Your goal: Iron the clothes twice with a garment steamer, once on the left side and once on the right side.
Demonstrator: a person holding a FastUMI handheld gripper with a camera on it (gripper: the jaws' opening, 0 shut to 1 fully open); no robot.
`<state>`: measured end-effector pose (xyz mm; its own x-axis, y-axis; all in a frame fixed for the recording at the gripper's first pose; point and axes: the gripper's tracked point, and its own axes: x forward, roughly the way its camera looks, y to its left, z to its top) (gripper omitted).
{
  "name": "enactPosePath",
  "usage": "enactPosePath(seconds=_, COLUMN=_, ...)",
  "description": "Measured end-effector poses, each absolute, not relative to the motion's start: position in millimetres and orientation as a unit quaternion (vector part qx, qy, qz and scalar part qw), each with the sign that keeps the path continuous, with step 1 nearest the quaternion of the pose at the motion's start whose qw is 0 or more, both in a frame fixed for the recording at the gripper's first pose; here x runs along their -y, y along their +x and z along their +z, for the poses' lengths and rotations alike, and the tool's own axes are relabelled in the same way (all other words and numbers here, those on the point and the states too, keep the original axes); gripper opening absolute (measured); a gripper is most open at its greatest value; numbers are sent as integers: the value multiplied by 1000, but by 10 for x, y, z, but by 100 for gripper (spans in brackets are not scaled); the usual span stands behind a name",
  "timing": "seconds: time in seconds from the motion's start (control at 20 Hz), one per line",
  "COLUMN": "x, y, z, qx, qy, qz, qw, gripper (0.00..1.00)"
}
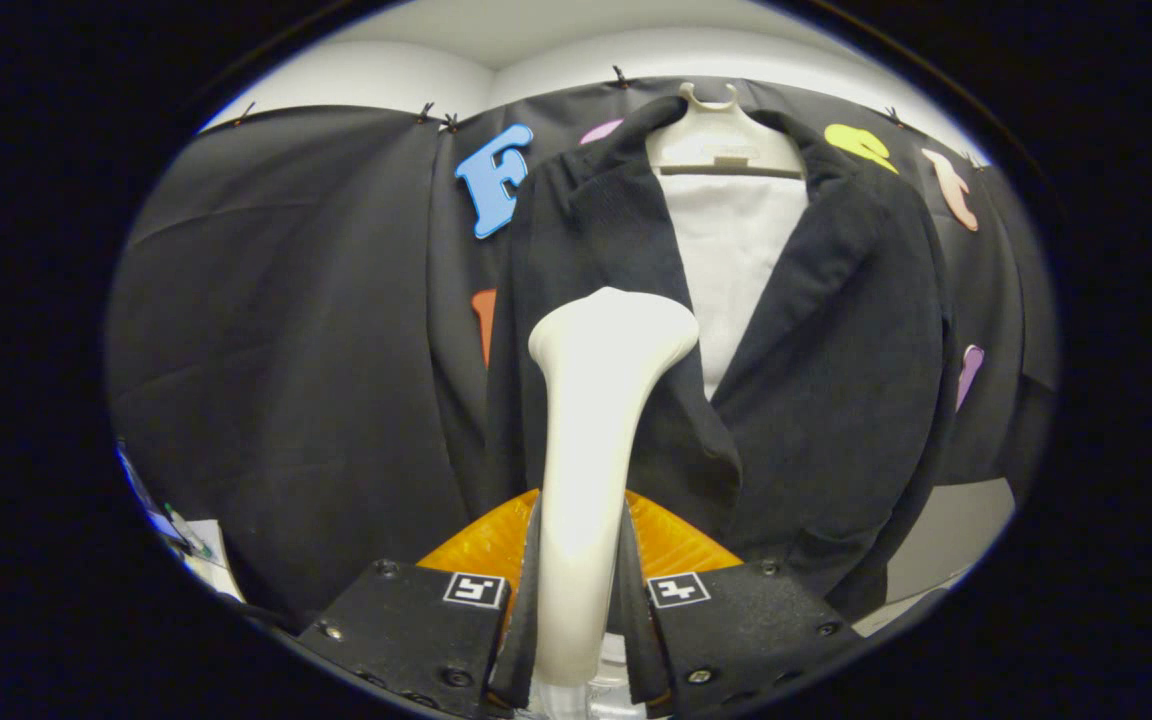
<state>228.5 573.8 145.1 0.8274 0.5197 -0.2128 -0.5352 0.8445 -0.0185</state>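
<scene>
The gripper [581, 575] is clamping down narrow on the garment steamer [591, 440], both fingers pressing against the sides of its slim cream handle, which is rising straight up between them. The steamer is flaring out at the top into a broad rounded head, and that head is sitting right in front of the dark jacket [816, 340], over the lapel on the near side of the opening; whether it is actually touching the cloth is hard to tell from here. The jacket is hanging open on a pale hanger [721, 135], its hook poking up at the collar, and a white lining or shirt [736, 260] is showing in the gap between the two lapels. Just behind the fingers, an orange ribbed part [671, 540] is fanning out to either side of the handle. Beyond the jacket, the black cloth wall [286, 300] is draping in soft folds, pinned along its top edge, with a white wall [576, 40] showing above it. Nothing is standing between the steamer head and the jacket front.
</scene>
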Motion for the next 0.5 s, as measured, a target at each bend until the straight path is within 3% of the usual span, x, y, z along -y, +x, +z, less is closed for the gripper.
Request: enactPosePath(seconds=0.5, x=-5746, y=2245, z=645, qx=-155, qy=-31, qz=281, qw=947, gripper=39)
